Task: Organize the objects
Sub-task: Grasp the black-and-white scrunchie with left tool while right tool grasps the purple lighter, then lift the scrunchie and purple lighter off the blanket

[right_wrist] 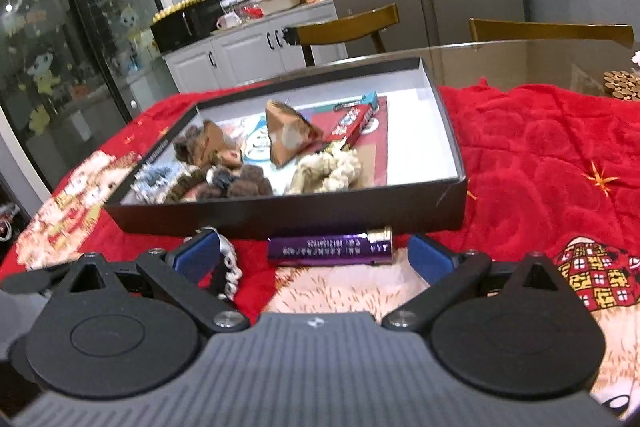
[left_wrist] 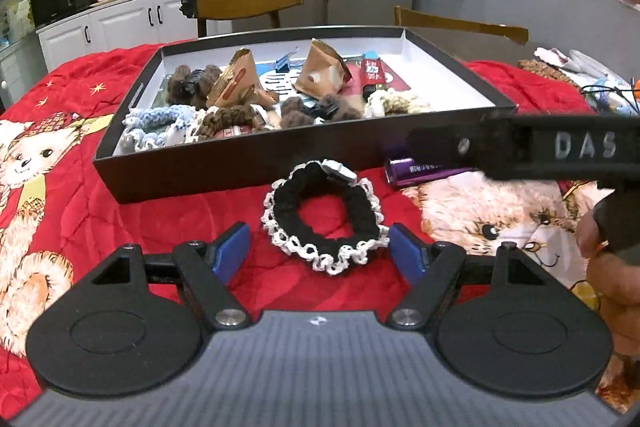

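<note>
My left gripper [left_wrist: 318, 253] sits low in the centre of its frame with its blue-padded fingers [left_wrist: 230, 247] spread wide, and the black crocheted scrunchie with white lace edging [left_wrist: 324, 217] lies flat on the red quilted blanket printed with cartoon foxes [left_wrist: 72, 131] between them, its near edge touching the right-hand pad. Just behind the scrunchie, across mid-frame, stands the shallow black cardboard box with a white inside [left_wrist: 240, 167], already holding brown, blue and cream knitted scrunchies, two brown paper pyramid packets and a red carton whose print I cannot read. At centre right a black bar carries raised letters "DAS" [left_wrist: 584, 145]. My right gripper [right_wrist: 316, 259] is also spread open, empty, with the purple cylindrical battery with a gold end cap [right_wrist: 330, 247] lying on the blanket between its fingers, against the box front; its small white lettering is too fine to read.
</note>
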{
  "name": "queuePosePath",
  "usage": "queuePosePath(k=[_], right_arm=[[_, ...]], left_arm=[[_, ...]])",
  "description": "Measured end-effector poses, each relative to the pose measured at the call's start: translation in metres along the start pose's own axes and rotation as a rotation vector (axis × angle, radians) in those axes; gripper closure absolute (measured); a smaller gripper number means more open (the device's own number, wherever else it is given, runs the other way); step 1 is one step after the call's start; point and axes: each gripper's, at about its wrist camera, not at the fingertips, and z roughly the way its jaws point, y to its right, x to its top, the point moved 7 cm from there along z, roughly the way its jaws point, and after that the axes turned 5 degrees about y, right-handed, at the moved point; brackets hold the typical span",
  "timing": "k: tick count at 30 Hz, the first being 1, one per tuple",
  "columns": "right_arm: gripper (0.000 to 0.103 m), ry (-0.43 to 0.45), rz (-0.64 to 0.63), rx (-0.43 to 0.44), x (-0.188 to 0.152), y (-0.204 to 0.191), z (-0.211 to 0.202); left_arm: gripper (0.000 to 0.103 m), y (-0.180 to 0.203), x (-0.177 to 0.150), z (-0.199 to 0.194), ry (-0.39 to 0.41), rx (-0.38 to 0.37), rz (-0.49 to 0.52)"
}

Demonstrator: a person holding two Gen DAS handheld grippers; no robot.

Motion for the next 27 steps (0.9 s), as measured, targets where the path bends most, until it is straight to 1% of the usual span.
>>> queuePosePath(k=[3, 7, 10, 14, 15, 16, 17, 18, 19, 21, 23, 24, 27], right_arm=[[0.0, -0.017, -0.01, -0.012, -0.005, 0.002, 0.006], [0.0, -0.015, -0.052, -0.033, -0.009, 0.0, 0.011], [0.0, -0.011, -0.074, -0.054, -0.01, -0.002, 0.013], [0.0, -0.011, -0.061, -0.057, -0.008, -0.001, 0.016], [0.002, -0.013, -0.064, -0.06, -0.007, -0.001, 0.016], [0.003, -0.017, -0.067, -0.063, -0.007, -0.001, 0.017], [0.006, -0.017, -0.065, -0.067, -0.007, 0.0, 0.017], [0.01, -0.014, -0.063, -0.072, -0.006, 0.0, 0.017], [0.012, -0.011, -0.063, -0.077, -0.006, 0.001, 0.016], [0.02, -0.005, -0.065, -0.093, -0.006, 0.002, 0.015], [0.023, 0.002, -0.074, -0.108, -0.006, 0.002, 0.014], [0.027, 0.006, -0.074, -0.11, -0.006, 0.003, 0.014], [0.034, 0.019, -0.061, -0.111, -0.005, 0.005, 0.011]], left_arm=[[0.023, -0.001, 0.006, 0.004, 0.002, -0.002, -0.002], [0.025, -0.004, 0.008, 0.008, 0.018, 0.006, -0.002], [0.03, -0.006, 0.011, 0.01, 0.036, 0.017, -0.009], [0.045, -0.008, 0.013, 0.012, 0.055, 0.041, -0.014], [0.054, -0.008, 0.013, 0.011, 0.06, 0.04, -0.013], [0.058, -0.008, 0.013, 0.01, 0.065, 0.048, -0.011], [0.062, -0.008, 0.013, 0.01, 0.07, 0.058, -0.014], [0.064, -0.01, 0.012, 0.009, 0.07, 0.058, -0.019], [0.067, -0.011, 0.013, 0.009, 0.071, 0.057, -0.028], [0.072, -0.013, 0.012, 0.009, 0.073, 0.063, -0.038], [0.074, -0.014, 0.012, 0.008, 0.075, 0.069, -0.044], [0.075, -0.014, 0.012, 0.008, 0.076, 0.071, -0.049], [0.076, -0.017, 0.012, 0.008, 0.077, 0.074, -0.062]])
